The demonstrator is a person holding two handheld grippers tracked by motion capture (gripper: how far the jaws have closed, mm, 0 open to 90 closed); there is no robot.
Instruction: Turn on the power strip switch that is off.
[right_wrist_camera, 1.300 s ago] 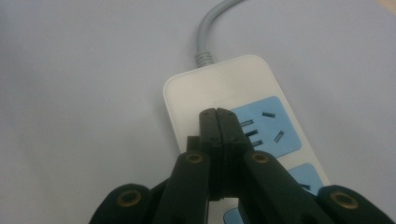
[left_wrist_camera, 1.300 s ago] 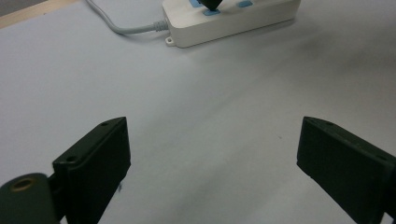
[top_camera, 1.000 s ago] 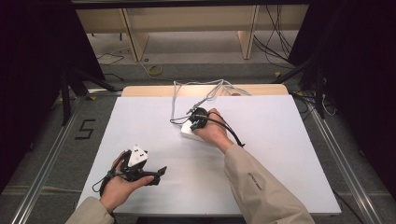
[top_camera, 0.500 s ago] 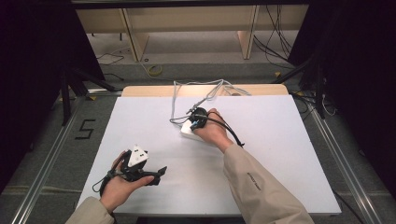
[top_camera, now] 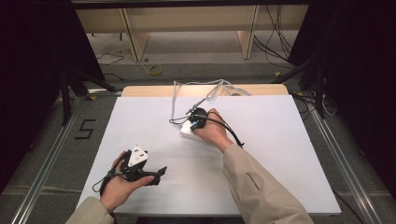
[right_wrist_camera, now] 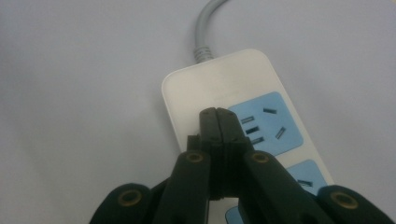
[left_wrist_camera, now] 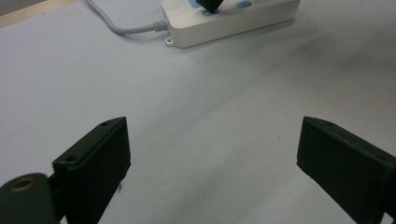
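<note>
A white power strip (top_camera: pixel 186 131) with blue sockets (right_wrist_camera: pixel 264 123) lies near the middle of the white table (top_camera: pixel 289 144). My right gripper (top_camera: pixel 198 119) points down onto it. Its jaws are shut, tips (right_wrist_camera: pixel 217 122) pressed together on the strip's top beside the end socket, with nothing seen between them. In the left gripper view the strip (left_wrist_camera: pixel 243 21) lies ahead, with the right gripper's black tip (left_wrist_camera: pixel 209 4) on it. My left gripper (top_camera: pixel 156 175) rests low near the table's front left, open and holding nothing, its pads (left_wrist_camera: pixel 100 156) wide apart.
The strip's grey cable (top_camera: pixel 174 100) runs to the table's far edge, where more cables (top_camera: pixel 219 87) loop over a wooden border (top_camera: pixel 149 90). Wooden shelving (top_camera: pixel 130 32) stands on the floor beyond. Metal rails (top_camera: pixel 44 163) flank the table.
</note>
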